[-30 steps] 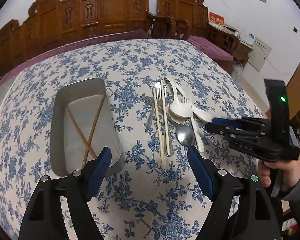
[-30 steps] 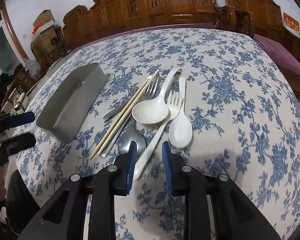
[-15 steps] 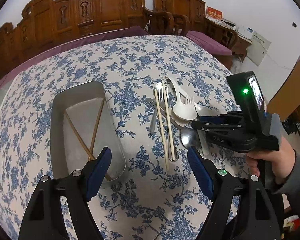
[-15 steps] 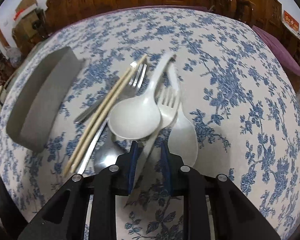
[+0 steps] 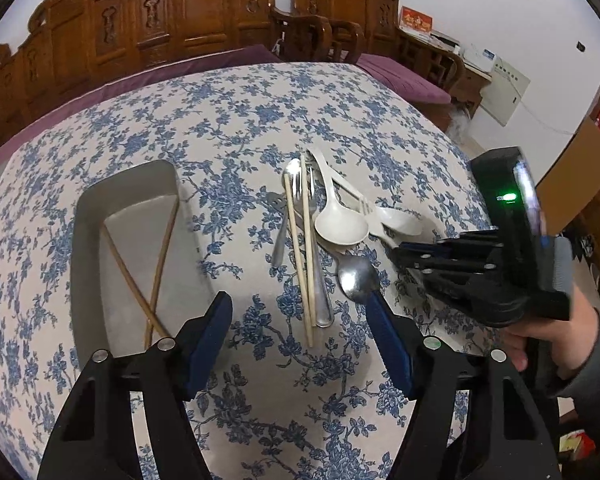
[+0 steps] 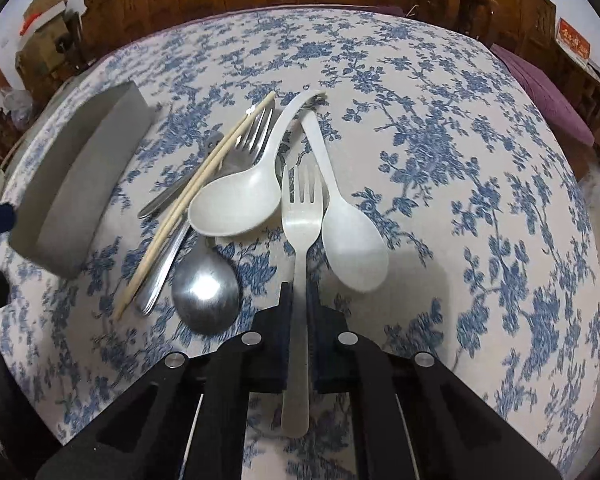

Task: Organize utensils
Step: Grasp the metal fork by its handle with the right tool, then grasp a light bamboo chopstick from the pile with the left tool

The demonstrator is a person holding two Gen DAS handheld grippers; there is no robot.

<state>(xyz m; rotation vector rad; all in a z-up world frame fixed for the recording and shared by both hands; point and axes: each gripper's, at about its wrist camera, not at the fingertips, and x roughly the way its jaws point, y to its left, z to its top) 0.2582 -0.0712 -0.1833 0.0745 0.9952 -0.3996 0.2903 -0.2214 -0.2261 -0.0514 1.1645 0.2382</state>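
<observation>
A white plastic fork (image 6: 300, 216) lies among a pile of utensils on the flowered tablecloth, and my right gripper (image 6: 299, 292) is shut on its handle. Beside it are a large white spoon (image 6: 236, 204), a second white spoon (image 6: 354, 248), a metal spoon (image 6: 206, 292), a metal fork (image 6: 256, 132) and pale chopsticks (image 6: 196, 204). My left gripper (image 5: 299, 308) hovers over the cloth near the pale chopsticks (image 5: 300, 248), its jaws closing with nothing gripped. The grey metal tray (image 5: 84, 248) to its left holds two brown chopsticks (image 5: 156, 264). The right gripper (image 5: 398, 254) comes in from the right.
Carved wooden chairs (image 5: 204, 12) ring the far side of the round table. A hand (image 5: 556, 344) holds the right gripper at the table's right edge. A cardboard box (image 5: 576, 176) stands on the floor beyond. The tray's outer wall (image 6: 80, 184) stands left of the pile.
My right gripper has sunk toward the pile and shut on the white fork's handle. The left gripper's fingers have drawn somewhat closer together; it has stayed in place.
</observation>
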